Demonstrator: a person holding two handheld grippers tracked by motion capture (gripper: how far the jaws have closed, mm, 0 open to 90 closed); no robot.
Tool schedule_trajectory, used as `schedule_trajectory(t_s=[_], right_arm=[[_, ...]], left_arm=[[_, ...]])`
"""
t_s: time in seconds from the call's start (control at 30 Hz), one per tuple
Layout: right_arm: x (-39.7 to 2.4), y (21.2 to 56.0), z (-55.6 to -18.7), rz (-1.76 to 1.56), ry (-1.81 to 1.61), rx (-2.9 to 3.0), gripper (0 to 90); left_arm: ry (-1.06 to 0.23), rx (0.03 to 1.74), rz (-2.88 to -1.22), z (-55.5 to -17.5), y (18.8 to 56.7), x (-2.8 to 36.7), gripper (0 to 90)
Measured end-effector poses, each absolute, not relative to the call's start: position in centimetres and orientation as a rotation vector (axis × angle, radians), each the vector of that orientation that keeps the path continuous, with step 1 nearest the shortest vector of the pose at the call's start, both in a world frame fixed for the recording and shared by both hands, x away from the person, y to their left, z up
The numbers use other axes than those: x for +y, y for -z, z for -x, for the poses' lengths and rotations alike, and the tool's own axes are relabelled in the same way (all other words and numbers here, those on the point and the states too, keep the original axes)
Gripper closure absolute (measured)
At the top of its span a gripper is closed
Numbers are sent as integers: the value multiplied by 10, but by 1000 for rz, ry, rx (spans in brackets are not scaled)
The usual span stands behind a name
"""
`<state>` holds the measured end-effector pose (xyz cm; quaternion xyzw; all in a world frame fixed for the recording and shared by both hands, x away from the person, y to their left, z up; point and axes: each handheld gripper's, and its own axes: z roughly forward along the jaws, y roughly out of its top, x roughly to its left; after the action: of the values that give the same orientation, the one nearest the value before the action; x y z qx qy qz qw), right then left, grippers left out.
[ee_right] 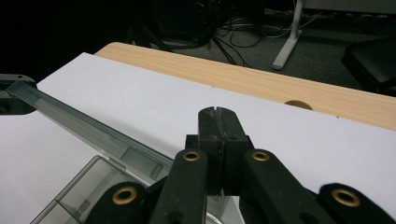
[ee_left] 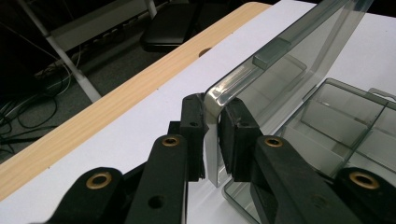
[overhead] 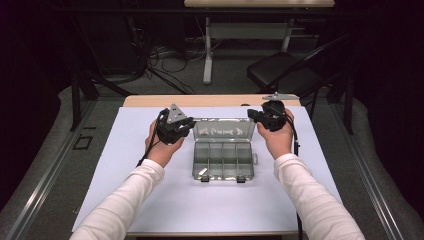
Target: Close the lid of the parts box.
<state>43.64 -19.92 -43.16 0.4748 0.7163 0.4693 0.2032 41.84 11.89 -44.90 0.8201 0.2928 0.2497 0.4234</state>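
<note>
A clear grey plastic compartment box [overhead: 222,161] lies open at the middle of the white table top [overhead: 150,200]. Its lid [overhead: 224,131] stands nearly upright at the far side. My left gripper [overhead: 187,122] is at the lid's upper left corner; in the left gripper view the left gripper [ee_left: 212,135] is shut on that corner of the lid [ee_left: 280,60], above the box base [ee_left: 336,116]. My right gripper [overhead: 252,116] is by the lid's upper right corner. In the right gripper view the right gripper [ee_right: 218,135] is shut on nothing, with the lid's edge [ee_right: 88,128] to its left.
The table's wooden far edge [ee_right: 261,81] has a round hole [ee_right: 299,103]. Beyond it are a dark chair [overhead: 285,70], a desk leg [overhead: 207,55] and cables on the floor [overhead: 170,62]. A small pale piece [overhead: 203,172] lies in the box's front left compartment.
</note>
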Motion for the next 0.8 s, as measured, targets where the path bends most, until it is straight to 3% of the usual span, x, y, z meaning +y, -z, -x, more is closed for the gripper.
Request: schedule_trajectory(t_s=[0.2,0.5,0.8], right_arm=[[-198,435,-432,-1319,-1321,2007,900],[-198,439,-426,-1313,-1318,2028,897],[-200,444,-420,-1310,-1331,2038,890]], left_arm=[[-624,726,-2052,-413,451,120,765],[-595,757,-2046,-402,452,127,556],[-444,864,-2020,-389,464,144,541]])
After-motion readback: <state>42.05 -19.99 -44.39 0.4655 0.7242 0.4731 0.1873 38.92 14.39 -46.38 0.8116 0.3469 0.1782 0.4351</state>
